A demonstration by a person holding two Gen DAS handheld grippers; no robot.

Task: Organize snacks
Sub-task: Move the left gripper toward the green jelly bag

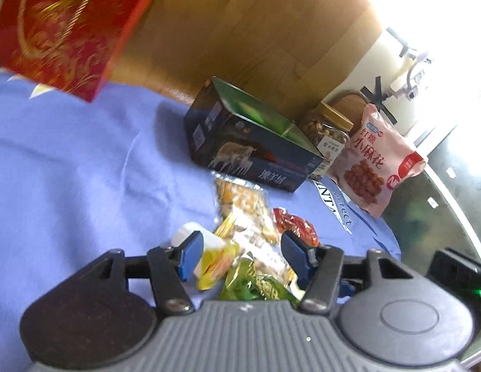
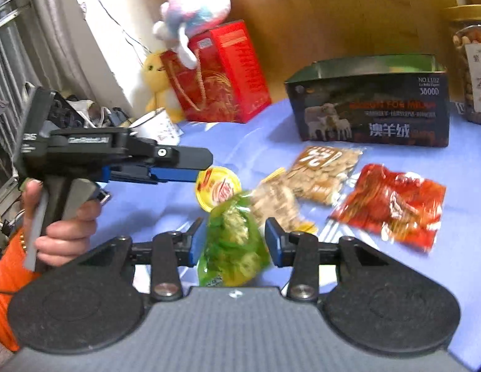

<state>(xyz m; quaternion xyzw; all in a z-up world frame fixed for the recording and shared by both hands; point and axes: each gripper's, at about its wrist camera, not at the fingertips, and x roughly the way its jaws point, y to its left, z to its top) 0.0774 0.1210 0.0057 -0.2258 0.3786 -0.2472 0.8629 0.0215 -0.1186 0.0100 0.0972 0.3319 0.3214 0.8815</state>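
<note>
Several snacks lie on a blue cloth [image 2: 395, 279]: a green packet [image 2: 234, 241], a yellow jelly cup [image 2: 218, 187], two clear packs of nuts [image 2: 325, 170], and a red packet [image 2: 392, 204]. An open dark box [image 2: 370, 105] stands behind them. My right gripper [image 2: 234, 240] is open, its jaws on either side of the green packet. My left gripper [image 1: 238, 252] is open above the jelly cup [image 1: 214, 257] and the green packet [image 1: 256, 285]; it also shows from the side in the right wrist view [image 2: 190, 167], beside the cup.
A red gift box [image 2: 224, 74] with a plush toy [image 2: 193, 12] on it stands at the back left. A nut jar [image 1: 328, 130] and a pink snack bag [image 1: 375, 161] stand right of the dark box [image 1: 246, 142]. The cloth ends near a glass table edge [image 1: 442, 192].
</note>
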